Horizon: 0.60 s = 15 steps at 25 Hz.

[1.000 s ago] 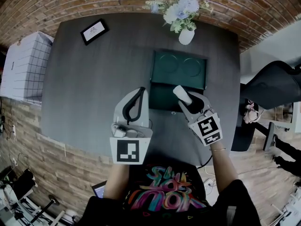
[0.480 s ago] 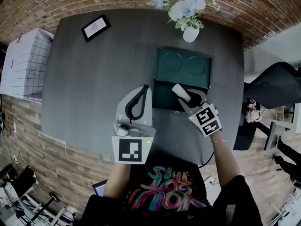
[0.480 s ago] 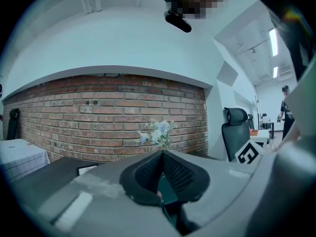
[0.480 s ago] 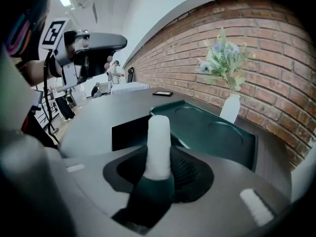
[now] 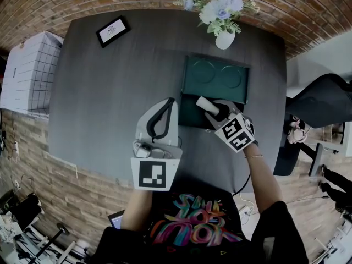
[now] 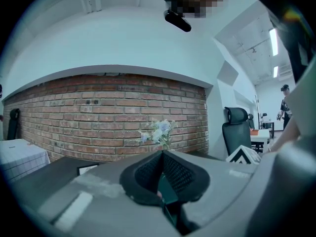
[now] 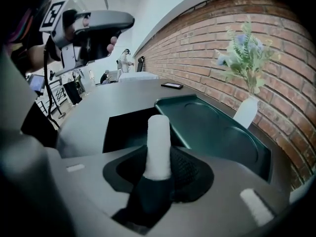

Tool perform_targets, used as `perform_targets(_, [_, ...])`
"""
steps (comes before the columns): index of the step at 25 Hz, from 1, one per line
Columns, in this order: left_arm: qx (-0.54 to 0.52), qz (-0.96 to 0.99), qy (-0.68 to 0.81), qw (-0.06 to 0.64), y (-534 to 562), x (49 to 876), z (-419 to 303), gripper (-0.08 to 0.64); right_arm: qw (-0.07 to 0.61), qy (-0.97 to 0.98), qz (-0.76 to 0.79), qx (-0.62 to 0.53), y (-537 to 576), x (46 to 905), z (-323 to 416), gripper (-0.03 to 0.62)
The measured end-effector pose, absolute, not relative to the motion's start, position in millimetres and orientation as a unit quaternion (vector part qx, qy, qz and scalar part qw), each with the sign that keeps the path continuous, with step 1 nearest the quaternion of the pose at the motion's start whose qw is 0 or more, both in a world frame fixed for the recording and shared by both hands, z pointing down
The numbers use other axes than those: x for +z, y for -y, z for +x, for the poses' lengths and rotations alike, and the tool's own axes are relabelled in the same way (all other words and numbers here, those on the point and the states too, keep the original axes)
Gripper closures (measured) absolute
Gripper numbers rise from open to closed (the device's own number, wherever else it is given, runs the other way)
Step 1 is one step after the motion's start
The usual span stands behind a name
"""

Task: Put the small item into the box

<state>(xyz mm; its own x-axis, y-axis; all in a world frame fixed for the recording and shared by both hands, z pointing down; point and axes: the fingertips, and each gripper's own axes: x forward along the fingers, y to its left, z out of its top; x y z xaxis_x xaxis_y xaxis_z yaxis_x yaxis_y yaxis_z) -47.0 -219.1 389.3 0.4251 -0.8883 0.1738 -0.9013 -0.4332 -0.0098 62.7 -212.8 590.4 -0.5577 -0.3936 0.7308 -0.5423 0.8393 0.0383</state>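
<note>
A dark green box [image 5: 188, 117] lies open on the grey table, its lid [image 5: 215, 77] folded back toward the vase. My right gripper [image 5: 213, 110] is shut on a small white cylinder with a dark base [image 5: 204, 104], whose white tip hangs over the box's opening. In the right gripper view the cylinder [image 7: 159, 144] stands up between the pads, with the box's dark hollow [image 7: 129, 127] and lid [image 7: 217, 130] beyond it. My left gripper [image 5: 165, 106] hovers just left of the box, shut with nothing in it; in its own view the left gripper [image 6: 162, 157] has its pads together.
A white vase of flowers [image 5: 224, 37] stands behind the lid. A framed card [image 5: 111, 32] lies at the back left of the table [image 5: 110, 109]. A white gridded box [image 5: 30, 73] sits left of the table and a dark office chair [image 5: 324, 98] to its right.
My right gripper has carried the cylinder up and to the left, from the box's near right corner to over its opening. The left gripper has stayed put.
</note>
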Motion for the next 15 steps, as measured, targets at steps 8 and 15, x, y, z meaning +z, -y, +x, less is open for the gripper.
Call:
perform_targets(8, [0.077,0.838,0.538,0.050,221,394,-51,0.558,0.430,0.870,0.219,0.102,208,608,53,0.449])
perform_targets(15, [0.076,0.838,0.538,0.047,221,394,-51,0.558,0.459,0.854,0.202,0.139,203,623,57,0.446])
